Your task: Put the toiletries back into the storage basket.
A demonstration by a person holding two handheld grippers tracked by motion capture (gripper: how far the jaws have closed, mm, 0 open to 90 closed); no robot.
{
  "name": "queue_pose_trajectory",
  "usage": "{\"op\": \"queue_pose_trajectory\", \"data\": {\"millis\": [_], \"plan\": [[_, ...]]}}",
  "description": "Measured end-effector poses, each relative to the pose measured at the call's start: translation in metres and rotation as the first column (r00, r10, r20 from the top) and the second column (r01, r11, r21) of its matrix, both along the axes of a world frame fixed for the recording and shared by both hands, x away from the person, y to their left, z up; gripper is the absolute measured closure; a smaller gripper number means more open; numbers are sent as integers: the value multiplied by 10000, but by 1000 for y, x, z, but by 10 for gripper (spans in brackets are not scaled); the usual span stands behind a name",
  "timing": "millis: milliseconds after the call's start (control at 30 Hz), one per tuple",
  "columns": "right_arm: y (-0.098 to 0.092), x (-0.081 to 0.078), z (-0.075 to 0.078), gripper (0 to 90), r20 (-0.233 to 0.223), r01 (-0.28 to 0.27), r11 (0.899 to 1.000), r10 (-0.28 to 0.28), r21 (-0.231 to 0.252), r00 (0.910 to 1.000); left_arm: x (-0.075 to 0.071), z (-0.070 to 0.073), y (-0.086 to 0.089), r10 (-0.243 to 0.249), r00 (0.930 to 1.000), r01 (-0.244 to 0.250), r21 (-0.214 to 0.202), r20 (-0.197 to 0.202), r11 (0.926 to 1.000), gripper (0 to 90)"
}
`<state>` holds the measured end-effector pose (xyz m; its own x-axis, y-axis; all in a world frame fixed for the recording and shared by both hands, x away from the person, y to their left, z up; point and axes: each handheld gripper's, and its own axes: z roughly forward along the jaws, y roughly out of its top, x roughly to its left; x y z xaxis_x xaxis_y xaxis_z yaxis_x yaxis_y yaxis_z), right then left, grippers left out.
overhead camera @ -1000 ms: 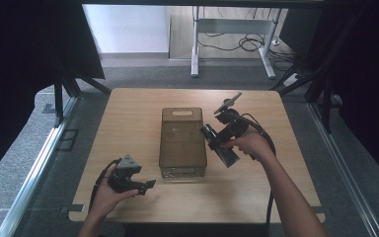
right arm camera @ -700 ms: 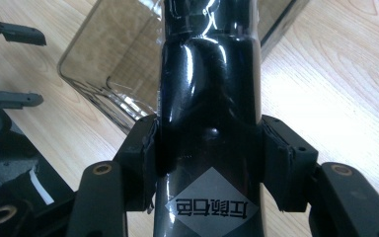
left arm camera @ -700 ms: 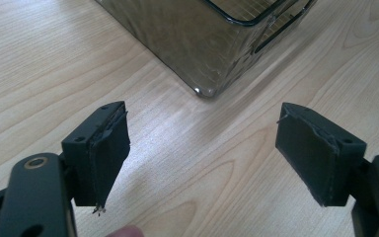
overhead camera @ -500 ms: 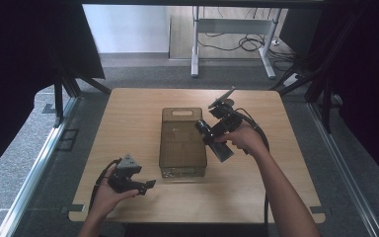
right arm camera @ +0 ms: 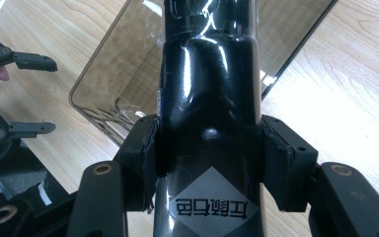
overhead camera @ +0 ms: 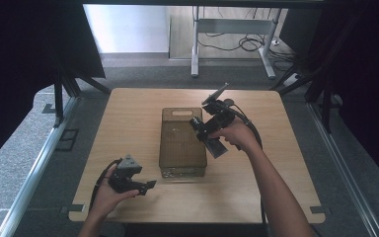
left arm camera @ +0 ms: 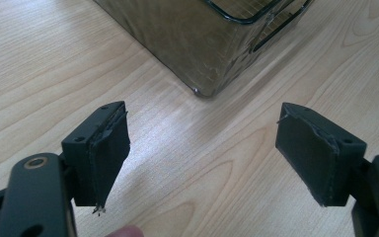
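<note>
A smoky brown see-through bin point(overhead camera: 182, 170) stands in the middle of the wooden table. My right gripper point(overhead camera: 211, 132) hovers by the bin's right rim, shut on a glossy black bottle point(right arm camera: 209, 94) with a silver diamond label; both pads point(right arm camera: 281, 163) press its sides. In the high view the bottle point(overhead camera: 217, 147) slants down toward the near side. My left gripper point(overhead camera: 147, 186) rests low near the bin's front left corner, open with nothing between its pads point(left arm camera: 103, 148). The bin's corner point(left arm camera: 197, 44) lies just ahead of it.
The bin point(right arm camera: 123, 64) looks empty inside. The left gripper point(right arm camera: 29, 94) shows at the left edge of the right gripper view. Bare tabletop point(overhead camera: 128, 123) lies left of the bin. A metal desk frame point(overhead camera: 227, 29) stands on the floor beyond the table.
My right hand has carried the bottle a little toward the far side and leftward, closer over the bin's right rim. The left hand has stayed put.
</note>
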<state>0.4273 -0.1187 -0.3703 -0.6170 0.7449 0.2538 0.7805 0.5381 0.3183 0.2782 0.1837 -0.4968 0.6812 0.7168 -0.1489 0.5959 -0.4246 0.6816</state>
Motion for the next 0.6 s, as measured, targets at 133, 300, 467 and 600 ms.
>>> {"op": "queue_pose_trajectory", "data": {"millis": [133, 300, 467, 600], "plan": [[6, 2, 0, 457, -46, -70, 10000, 70, -12, 10000, 0, 0, 0, -14, 10000, 14, 1, -3, 10000, 212], [13, 4, -3, 457, -99, -121, 9999, 121, 20, 9999, 0, 0, 0, 12, 10000, -12, -14, -42, 10000, 212], [19, 7, -5, 457, -171, -140, 9999, 140, -8, 9998, 0, 0, 1, -51, 10000, 51, -35, 0, 10000, 212], [24, 8, -6, 457, -225, -211, 9998, 210, -44, 9995, 0, 0, 0, -1, 10000, 1, -75, -53, 10000, 212]]}}
